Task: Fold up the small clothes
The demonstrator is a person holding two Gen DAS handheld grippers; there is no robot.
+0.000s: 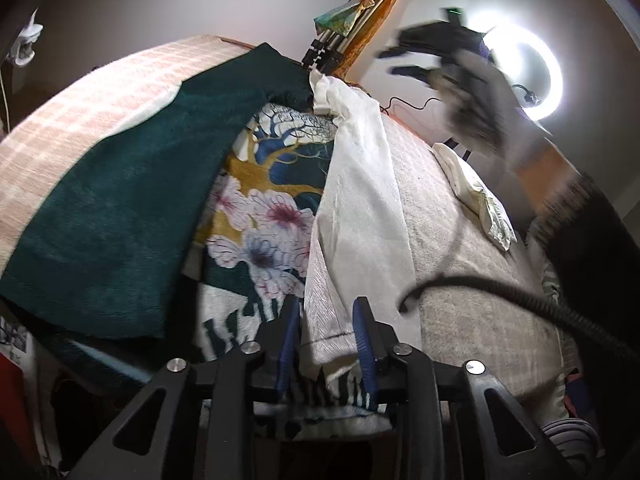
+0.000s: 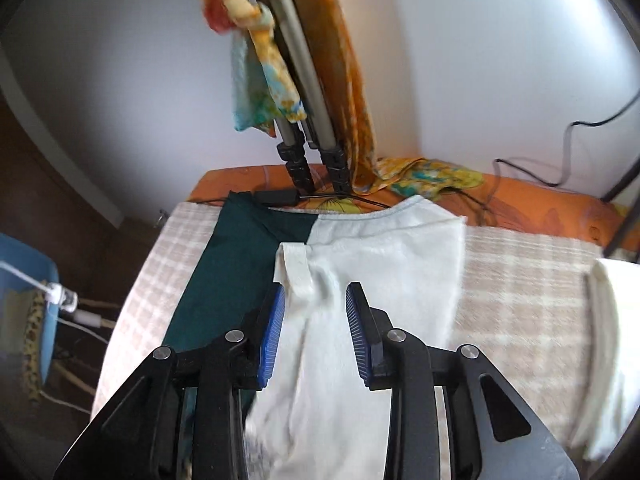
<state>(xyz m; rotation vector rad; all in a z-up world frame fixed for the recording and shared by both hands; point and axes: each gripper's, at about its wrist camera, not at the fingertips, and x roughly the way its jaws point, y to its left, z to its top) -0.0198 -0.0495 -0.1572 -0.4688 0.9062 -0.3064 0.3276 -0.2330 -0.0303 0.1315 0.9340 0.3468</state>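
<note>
A small shirt lies on the checked table cover (image 2: 520, 280). It has a dark green sleeve and side (image 1: 120, 208), a white inside-out side (image 1: 356, 208) and a flower and tree print (image 1: 272, 216). My left gripper (image 1: 326, 316) is at the shirt's near edge with its jaws apart around the white hem; the cloth hangs loose between them. My right gripper (image 2: 315, 300) is open above the white part (image 2: 400, 252) of the shirt, and it appears blurred, raised high, in the left wrist view (image 1: 460, 80). The green part (image 2: 224, 264) lies to its left.
A tripod (image 2: 304, 152) with orange patterned cloths (image 2: 340, 80) stands at the table's far edge on an orange cover. A folded white garment (image 2: 612, 320) lies at the right. A ring light (image 1: 520, 76) shines behind. A blue bin (image 2: 24, 312) and cables sit at the left.
</note>
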